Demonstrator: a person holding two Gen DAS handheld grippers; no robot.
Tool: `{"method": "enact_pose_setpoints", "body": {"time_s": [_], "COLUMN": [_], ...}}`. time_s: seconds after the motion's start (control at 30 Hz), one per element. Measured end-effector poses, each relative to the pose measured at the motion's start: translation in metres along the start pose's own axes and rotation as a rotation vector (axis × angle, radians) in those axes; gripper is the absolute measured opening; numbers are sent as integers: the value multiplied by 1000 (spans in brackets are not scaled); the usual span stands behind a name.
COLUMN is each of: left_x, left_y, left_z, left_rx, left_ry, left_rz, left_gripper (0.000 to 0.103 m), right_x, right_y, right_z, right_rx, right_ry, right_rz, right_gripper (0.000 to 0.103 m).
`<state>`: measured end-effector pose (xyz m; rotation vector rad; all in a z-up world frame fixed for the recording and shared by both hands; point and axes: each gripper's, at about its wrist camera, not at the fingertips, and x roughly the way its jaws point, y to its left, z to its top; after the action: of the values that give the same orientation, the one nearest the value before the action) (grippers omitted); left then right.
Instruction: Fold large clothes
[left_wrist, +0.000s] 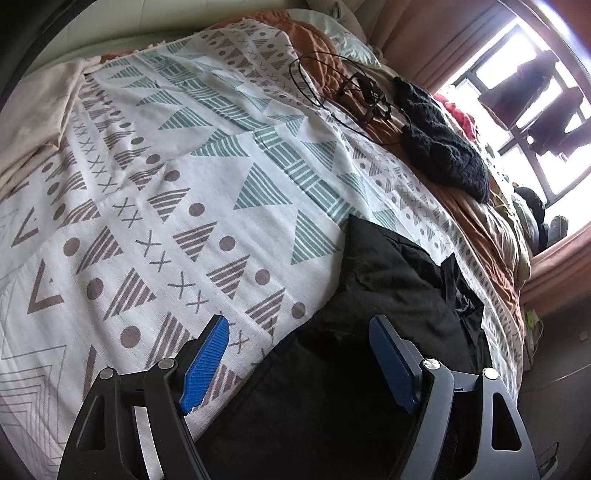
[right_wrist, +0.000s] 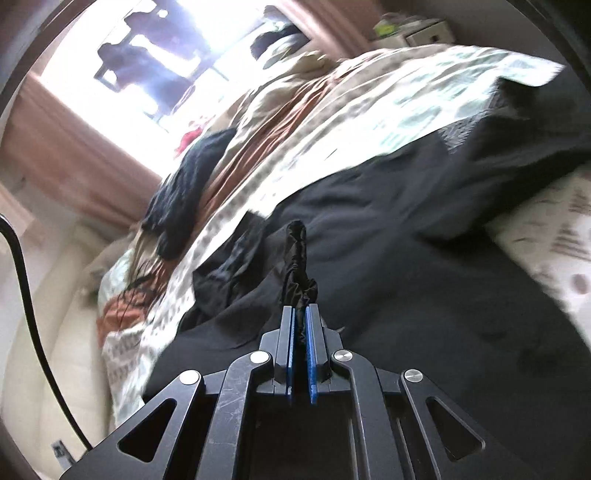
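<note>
One black garment (right_wrist: 388, 258) spread on patterned bedspread (left_wrist: 147, 206), ahead of and beneath both tongs. Right gripper (right_wrist: 300, 314) clamped narrow on bunched edge of it, fabric twist poking up past pads. Left gripper (left_wrist: 295, 354) wide, nothing pinched, hovering over garment's near edge. Progress, as judged: early; one edge gripped, cloth rumpled, no neat fold visible, folds all left. Left view only: cables (left_wrist: 332, 88), dark knit item (left_wrist: 443, 147) far ahead, garment's corner. Right view only: pinch itself, black cord (right_wrist: 33, 314) at left of tongs.

Bed w/ patterned blanket (left_wrist: 155, 192): black garment (left_wrist: 388, 288), dark knit (left_wrist: 443, 147), cable tangle (left_wrist: 351, 92) on top.
</note>
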<state>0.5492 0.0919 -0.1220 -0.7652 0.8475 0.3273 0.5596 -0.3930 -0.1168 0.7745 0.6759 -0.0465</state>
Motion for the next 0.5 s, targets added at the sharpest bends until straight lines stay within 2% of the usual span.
{"method": "enact_pose_setpoints", "body": {"time_s": [0.07,0.23,0.37,0.5], "left_x": [1,5,11,24], "left_y": [-3,-5,-8,-14], "left_z": [-1,-4,-6,-9], "left_rx": [11,19,45,75], "left_ry": [1,11,22,43], "left_rz": [2,1,16,38], "left_gripper": [79,79,79,79], "right_x": [-7,-14,-6,8], "right_y": [-5,-6,-8,-25], "right_z": [5,11,13,21], "right_rx": [10,-60,-136,-120], "right_ry": [-14,-19,-10,29], "right_rz": [-16,-28,-26,-50], "right_gripper": [7,6,6,6]}}
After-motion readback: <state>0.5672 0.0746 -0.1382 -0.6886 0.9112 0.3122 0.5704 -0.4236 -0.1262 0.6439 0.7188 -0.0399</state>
